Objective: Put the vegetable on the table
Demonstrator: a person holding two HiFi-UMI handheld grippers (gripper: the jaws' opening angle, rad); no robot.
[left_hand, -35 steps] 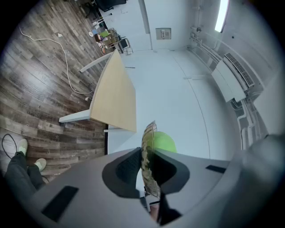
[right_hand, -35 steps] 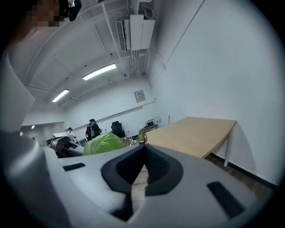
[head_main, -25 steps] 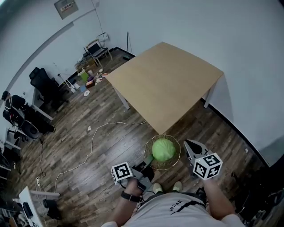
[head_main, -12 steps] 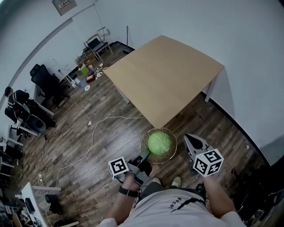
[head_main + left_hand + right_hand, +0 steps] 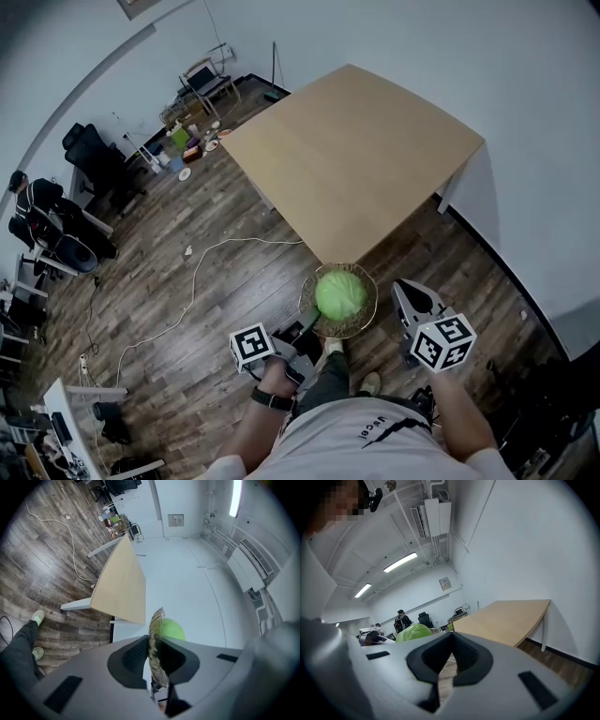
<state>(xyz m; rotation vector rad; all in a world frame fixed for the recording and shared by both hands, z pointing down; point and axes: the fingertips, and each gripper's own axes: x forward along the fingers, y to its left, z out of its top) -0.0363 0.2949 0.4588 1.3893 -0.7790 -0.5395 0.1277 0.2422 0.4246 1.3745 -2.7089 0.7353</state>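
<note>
Cabbage (image 5: 340,293) sits in a wire basket (image 5: 367,319) above the wood floor (image 5: 216,281). The mesh hides its underside, and the left gripper view shows only a green sliver of it (image 5: 172,629) past the rim. That view makes plain what the head view blurs: the left gripper (image 5: 154,656) is clamped on the basket rim (image 5: 156,623), at the basket's 7 o'clock. The right gripper (image 5: 445,660), jaws together on nothing, points forward at the basket's 4 o'clock, clear of it. The table (image 5: 356,159) lies at 12 o'clock, apart from the basket.
</note>
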